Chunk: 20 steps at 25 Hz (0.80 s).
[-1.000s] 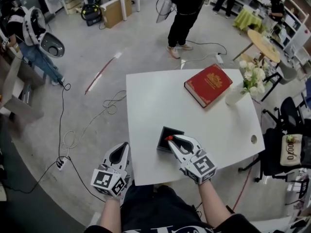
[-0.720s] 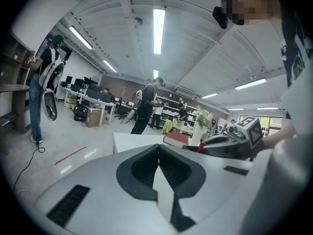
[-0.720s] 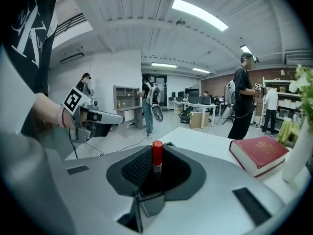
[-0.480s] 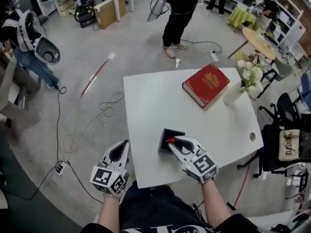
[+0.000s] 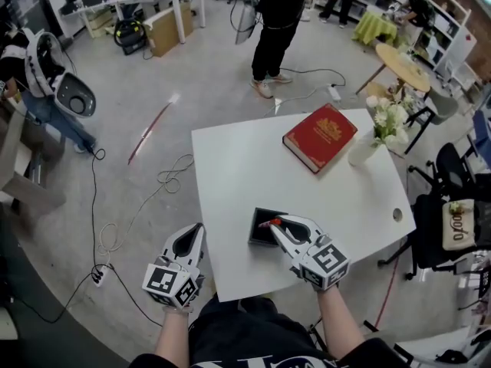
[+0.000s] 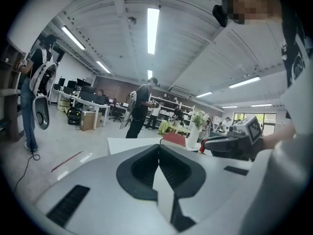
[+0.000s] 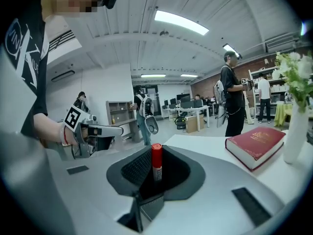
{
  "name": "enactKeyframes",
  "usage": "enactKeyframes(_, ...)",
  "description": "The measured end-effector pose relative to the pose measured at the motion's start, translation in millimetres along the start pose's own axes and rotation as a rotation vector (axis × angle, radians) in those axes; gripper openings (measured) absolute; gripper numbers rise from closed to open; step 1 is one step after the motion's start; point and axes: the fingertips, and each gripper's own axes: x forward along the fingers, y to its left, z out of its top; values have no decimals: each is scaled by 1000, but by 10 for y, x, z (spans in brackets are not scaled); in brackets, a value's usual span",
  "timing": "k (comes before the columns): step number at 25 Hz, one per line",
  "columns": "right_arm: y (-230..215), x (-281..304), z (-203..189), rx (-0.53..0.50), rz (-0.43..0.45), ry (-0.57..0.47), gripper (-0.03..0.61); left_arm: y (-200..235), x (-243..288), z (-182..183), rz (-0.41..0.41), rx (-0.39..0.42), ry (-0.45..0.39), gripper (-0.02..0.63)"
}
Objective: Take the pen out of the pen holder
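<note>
The red pen (image 7: 156, 161), its lower end hidden, is clamped at the pen holder (image 5: 258, 234) by the right gripper (image 5: 269, 225), whose jaws have just been closing further. Left of the holder, the jaws of the left gripper (image 5: 196, 233) are pressed together on nothing.

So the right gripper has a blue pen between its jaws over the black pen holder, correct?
Not quite: the pen is red, not blue, as the right gripper view shows. The rest holds: it stands between the jaws of the right gripper, which have just been closing, over the black pen holder.
</note>
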Motion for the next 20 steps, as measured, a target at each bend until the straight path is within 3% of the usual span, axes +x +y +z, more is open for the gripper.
enactKeyframes(20, -17, -442, 578, -55, -77, -90, 74, -307, 203, 250, -73, 45, -30, 3)
